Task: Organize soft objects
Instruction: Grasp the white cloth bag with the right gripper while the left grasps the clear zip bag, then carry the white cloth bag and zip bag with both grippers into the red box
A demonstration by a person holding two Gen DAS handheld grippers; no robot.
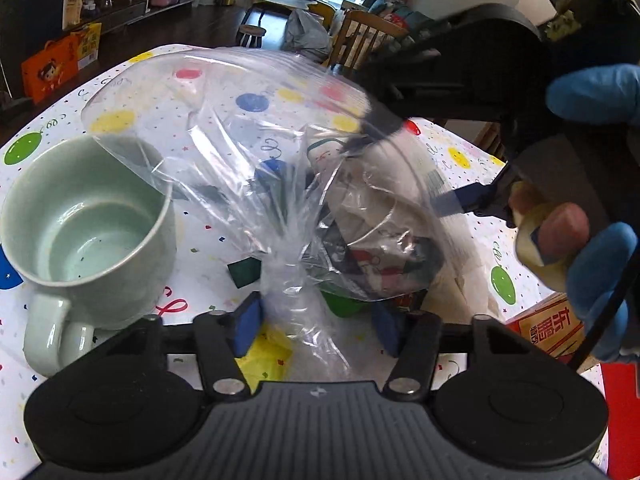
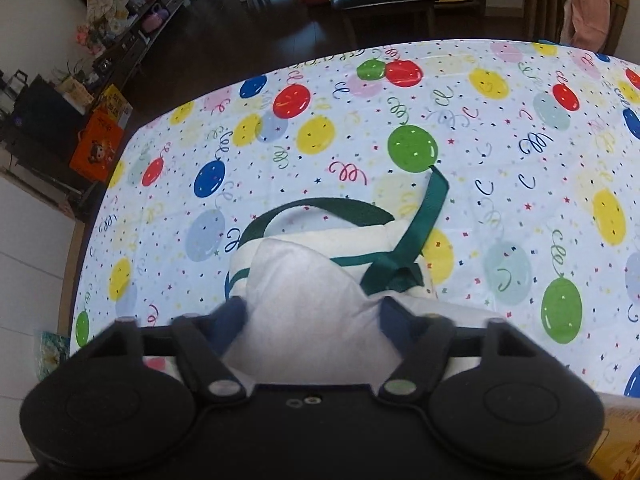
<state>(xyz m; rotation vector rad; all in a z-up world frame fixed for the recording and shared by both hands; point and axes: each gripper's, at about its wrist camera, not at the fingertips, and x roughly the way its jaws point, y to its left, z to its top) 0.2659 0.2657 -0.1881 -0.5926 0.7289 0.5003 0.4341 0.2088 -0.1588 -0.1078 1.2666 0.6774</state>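
The left gripper is pinching a clear plastic bag beside a green mug. The right gripper is clamping a white soft pouch over a folded cloth bag.

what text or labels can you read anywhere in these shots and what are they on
"东鹏": large characters on the red and tan box at the table's right edge; the smaller characters beneath are too blurred to read.
Orange bag on the floor: cartoon figure, no legible text.
Yellow box behind it: print too small to read.
Mug, plastic bag, tablecloth: no lettering.
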